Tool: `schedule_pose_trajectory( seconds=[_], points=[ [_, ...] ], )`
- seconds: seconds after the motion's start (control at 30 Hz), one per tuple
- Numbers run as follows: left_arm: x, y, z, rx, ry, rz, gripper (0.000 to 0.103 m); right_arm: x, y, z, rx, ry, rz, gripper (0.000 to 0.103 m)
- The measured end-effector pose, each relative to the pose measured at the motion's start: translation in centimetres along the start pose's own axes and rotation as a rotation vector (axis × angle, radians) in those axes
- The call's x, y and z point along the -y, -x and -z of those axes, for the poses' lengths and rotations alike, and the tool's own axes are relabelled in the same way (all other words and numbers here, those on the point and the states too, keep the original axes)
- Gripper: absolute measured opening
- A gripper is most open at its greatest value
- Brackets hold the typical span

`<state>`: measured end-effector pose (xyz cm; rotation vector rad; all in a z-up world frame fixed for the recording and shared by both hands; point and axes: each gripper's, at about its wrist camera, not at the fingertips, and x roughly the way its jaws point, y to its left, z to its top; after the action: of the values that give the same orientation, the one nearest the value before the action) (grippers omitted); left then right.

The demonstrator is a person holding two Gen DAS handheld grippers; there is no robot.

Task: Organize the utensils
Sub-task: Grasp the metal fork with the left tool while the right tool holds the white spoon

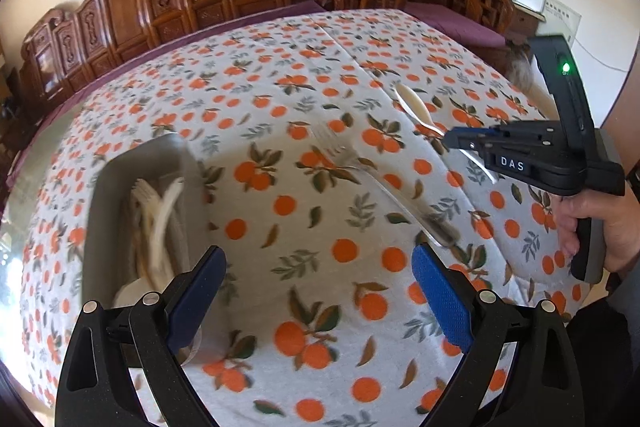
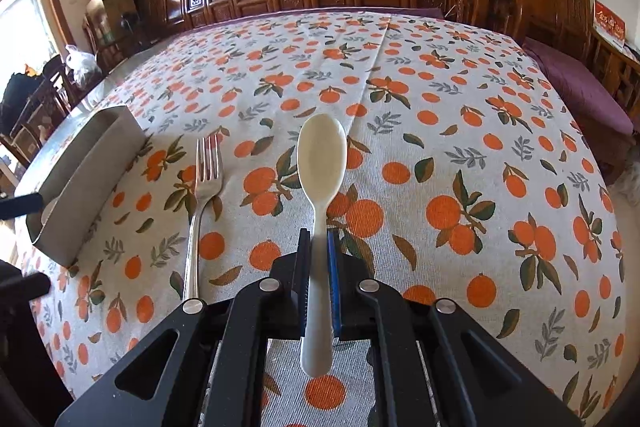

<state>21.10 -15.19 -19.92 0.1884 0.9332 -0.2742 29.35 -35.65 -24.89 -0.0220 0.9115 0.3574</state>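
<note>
Logging the left wrist view first: my left gripper (image 1: 318, 283) hangs released, blue pads wide apart, nothing between them, above the orange-print tablecloth (image 1: 304, 307). At 9 o'clock sits the metal tray (image 1: 96, 211), already holding several pale utensils (image 1: 160, 223); blur makes their number and kind hard to tell, and my own gripper covers the tray's near end. At 2 o'clock lies the metal fork (image 1: 384, 191), flat on the cloth, untouched. Further toward 2 o'clock, the right gripper (image 1: 460, 143) carries the white spoon (image 1: 412, 103), its handle partly masked by the black body.

Right wrist view: the right gripper (image 2: 318, 267) is clenched on the white spoon (image 2: 320, 167) at mid-handle, bowl pointing to 12 o'clock. The fork (image 2: 204, 195) lies at 10 o'clock, handle end cut off behind my gripper frame. The tray (image 2: 84, 179) stands at 9 o'clock; its contents are hidden by its wall.

Progress, as I judge it: partly done. Spoon in hand and fork on cloth remain to be filed.
</note>
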Motion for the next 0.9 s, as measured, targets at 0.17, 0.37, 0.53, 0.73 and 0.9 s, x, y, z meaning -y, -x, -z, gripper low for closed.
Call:
schedule_pose_trajectory(
  seconds=[0.17,0.37,0.53,0.73,0.9],
  points=[
    [1.7,-2.2,-0.9,-0.024,-0.006,0.013,0.09,0.4,0.2,0.1,0.007,-0.003,0.004,0.01],
    [2.7,-5.4,-2.4,-0.063,0.011,0.041,0.078,1.5,0.5,0.2,0.017,-0.03,0.005,0.01],
    [2.9,-8.0,-3.7,-0.095,0.043,0.052,0.064,1.9,0.8,0.1,0.031,-0.042,0.003,0.01],
    [3.2,-10.0,-4.8,-0.119,0.064,0.04,0.047,2.2,0.8,0.2,0.029,-0.046,-0.001,0.01],
    [3.4,-10.5,-5.1,-0.128,0.054,0.019,0.032,2.1,0.8,0.2,0.029,-0.046,-0.007,0.01]
  ],
)
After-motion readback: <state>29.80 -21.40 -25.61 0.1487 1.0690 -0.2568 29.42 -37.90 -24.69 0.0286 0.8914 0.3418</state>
